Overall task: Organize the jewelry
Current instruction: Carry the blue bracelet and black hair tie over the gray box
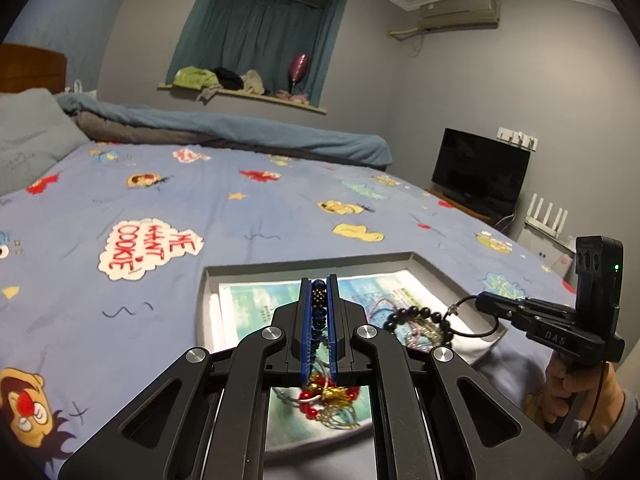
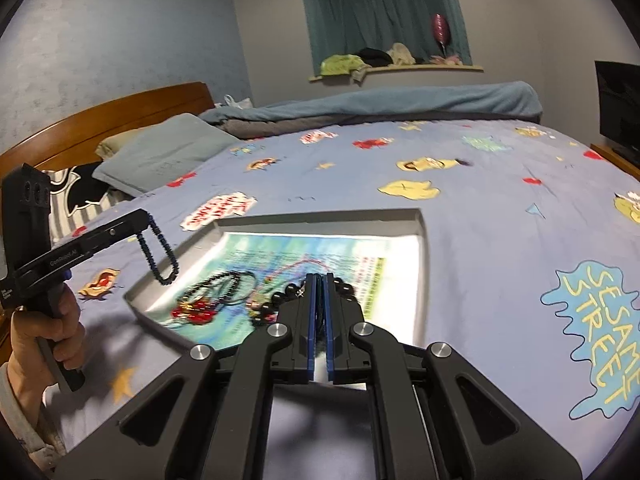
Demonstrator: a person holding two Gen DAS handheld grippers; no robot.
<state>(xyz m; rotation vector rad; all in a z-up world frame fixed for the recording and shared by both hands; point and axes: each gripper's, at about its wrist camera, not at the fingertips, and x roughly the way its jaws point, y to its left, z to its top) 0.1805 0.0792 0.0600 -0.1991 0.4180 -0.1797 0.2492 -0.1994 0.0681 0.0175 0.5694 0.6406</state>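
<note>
A shallow grey tray with a printed paper liner lies on the bed. My left gripper is shut on a dark blue bead bracelet, which hangs from it above the tray's left edge in the right wrist view. My right gripper is shut on the thin cord of a black bead bracelet; it also shows in the left wrist view over the tray. A red and gold bead bracelet lies in the tray.
The bed has a blue cartoon-print sheet. Pillows and a folded blue quilt lie at the far side. A black TV stands to the right. More thin cords lie in the tray.
</note>
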